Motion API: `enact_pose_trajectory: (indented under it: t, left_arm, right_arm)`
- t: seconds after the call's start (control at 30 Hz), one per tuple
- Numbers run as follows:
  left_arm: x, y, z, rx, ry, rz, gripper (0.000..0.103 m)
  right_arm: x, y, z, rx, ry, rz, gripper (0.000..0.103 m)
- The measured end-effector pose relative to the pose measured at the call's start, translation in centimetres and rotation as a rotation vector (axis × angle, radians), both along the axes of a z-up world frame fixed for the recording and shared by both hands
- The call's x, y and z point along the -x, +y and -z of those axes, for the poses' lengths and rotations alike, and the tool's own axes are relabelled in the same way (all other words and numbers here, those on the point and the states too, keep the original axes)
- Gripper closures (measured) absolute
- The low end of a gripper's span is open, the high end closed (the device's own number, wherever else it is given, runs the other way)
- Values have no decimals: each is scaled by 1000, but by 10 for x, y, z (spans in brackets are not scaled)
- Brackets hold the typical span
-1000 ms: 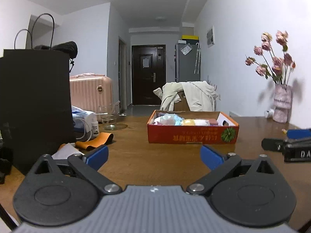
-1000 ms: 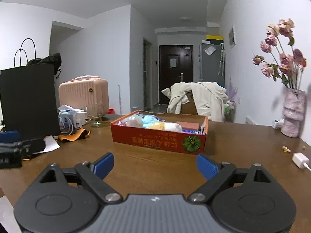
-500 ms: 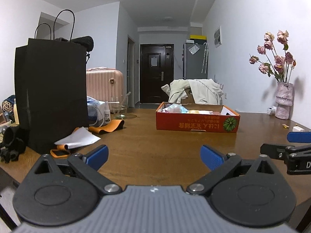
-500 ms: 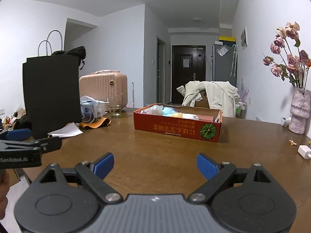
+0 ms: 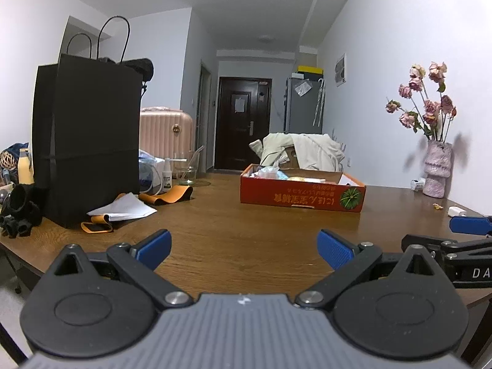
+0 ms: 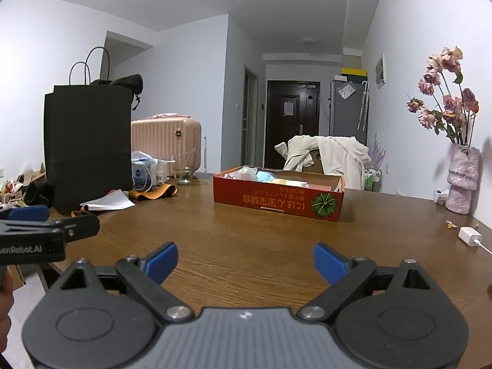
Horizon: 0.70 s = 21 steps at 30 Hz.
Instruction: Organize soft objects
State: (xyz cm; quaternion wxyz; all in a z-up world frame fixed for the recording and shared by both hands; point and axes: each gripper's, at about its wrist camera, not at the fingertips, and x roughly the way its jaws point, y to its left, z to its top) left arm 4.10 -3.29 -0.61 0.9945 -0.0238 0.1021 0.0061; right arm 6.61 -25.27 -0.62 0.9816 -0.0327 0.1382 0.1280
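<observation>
With both the left tool [image 5: 243,247] and right tool [image 6: 245,261] held wide open and empty at the bench's [image 6: 261,246] near edge, the soft things [image 6: 264,176] in the red box [image 6: 276,198] mid-bench could be crushed by overreaching.

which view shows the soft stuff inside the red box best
The right wrist view: the red box sits closer, and more of the soft items shows over its rim. The left wrist view shows the box farther off, with the items barely above the edge.

Left gripper [image 5: 243,246] low in frame, jaws spread wide, nothing held. Right gripper [image 6: 245,258] same, level, side by side.
</observation>
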Motion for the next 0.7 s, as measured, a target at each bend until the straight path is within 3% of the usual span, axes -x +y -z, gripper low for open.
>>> enact_pose_trajectory:
  t: [0.7]
  left_arm:
    - [10, -3, -3, -3, -24, 21, 0]
  right_arm:
    - [14, 0, 2, -4, -11, 19, 2]
